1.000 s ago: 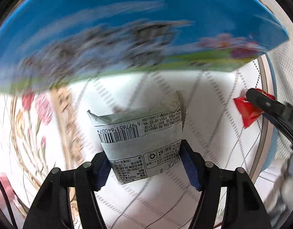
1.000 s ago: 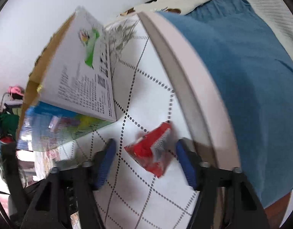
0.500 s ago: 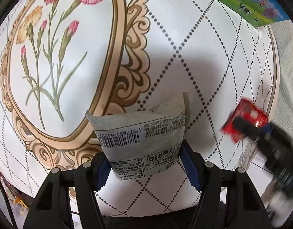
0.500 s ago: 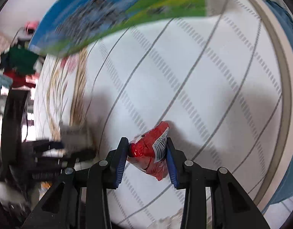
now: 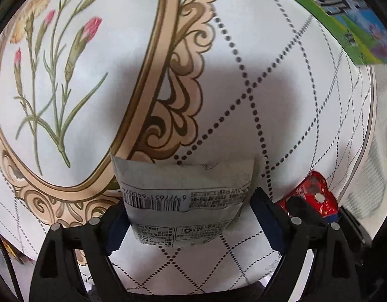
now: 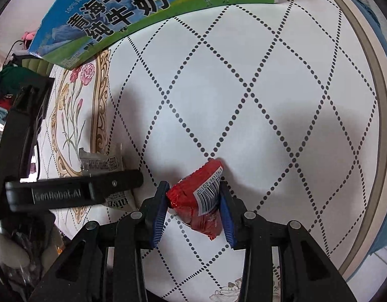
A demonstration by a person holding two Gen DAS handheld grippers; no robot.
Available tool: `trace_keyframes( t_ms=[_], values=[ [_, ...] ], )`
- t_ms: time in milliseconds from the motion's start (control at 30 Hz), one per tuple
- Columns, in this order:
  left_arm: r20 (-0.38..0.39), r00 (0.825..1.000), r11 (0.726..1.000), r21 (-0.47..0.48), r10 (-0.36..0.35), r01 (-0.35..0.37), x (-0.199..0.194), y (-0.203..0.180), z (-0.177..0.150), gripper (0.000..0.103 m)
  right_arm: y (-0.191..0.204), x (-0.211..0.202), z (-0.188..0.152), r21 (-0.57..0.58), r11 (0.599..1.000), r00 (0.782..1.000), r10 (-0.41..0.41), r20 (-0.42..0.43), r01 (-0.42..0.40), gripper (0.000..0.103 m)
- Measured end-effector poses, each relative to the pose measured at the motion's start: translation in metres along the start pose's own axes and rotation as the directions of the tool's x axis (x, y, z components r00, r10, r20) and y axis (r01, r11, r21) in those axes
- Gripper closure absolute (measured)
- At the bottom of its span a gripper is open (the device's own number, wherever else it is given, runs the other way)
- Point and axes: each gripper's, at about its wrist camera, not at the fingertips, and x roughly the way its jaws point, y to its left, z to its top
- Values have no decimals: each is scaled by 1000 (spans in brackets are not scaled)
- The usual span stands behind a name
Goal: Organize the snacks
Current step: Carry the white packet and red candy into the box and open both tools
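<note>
Gripping a crinkled grey-white foil snack packet (image 5: 185, 201) between blue ribbed pads (image 5: 265, 216), with the black plastic left gripper (image 5: 190, 216) closed on both packet sides, barcode strip facing the lens, flat sealed top edge pointing to 12 o'clock. Hovering above a round white tabletop (image 5: 281, 100) printed with dotted diamond quilting and a beige scrolled oval frame (image 5: 168, 75) enclosing pink carnation sprays (image 5: 75, 37) at 10 o'clock. Showing, at 3 o'clock of the grey packet in the left wrist view, a glossy red wrapper partly hidden behind a black finger.

Pinching a small puffy red foil snack pouch (image 6: 196, 201) in the black right gripper (image 6: 193, 209), blue ridged pads pressed against both flanks, white barcode label turned toward 1 o'clock, pouch tilted with its crimped end low. Lying at 11 o'clock in the right wrist view, a rectangular blue-and-green cardboard milk carton (image 6: 143, 7) with printed cows and bold black characters, resting on the tabletop. Appearing at 9 o'clock of the red pouch, the left gripper's black finger crossing the grey packet. Curving along 3 o'clock, a smooth beige table rim (image 6: 379, 100).
</note>
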Motion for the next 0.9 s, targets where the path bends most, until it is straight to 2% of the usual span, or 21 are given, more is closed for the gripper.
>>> trace_keyframes(
  t_ms=[33,133,333,400,667,833,900],
  values=[
    [15,1000,999,23,27,-27,-5,-8,-4,25,-1,1,0,4,1000,1000,-3,1,3,62],
    [34,997,995,78,64,-67,-10,-14,-8,32,0,3,0,18,1000,1000,-11,5,11,62],
    [51,995,990,104,85,-90,-22,-39,-4,33,3,7,1,28,999,999,-28,16,28,62],
    [46,995,990,111,87,-92,-13,-49,-3,33,6,11,2,28,999,999,-38,11,37,62],
    [50,995,990,108,90,-95,-7,-45,3,34,8,20,4,30,998,999,-53,-4,53,61],
    [69,995,988,131,76,-85,-23,-38,-7,44,15,9,3,5,999,998,-49,31,49,64],
    [89,993,984,152,76,-89,-30,-39,-8,45,18,2,2,-9,999,998,-43,45,44,64]
  ],
)
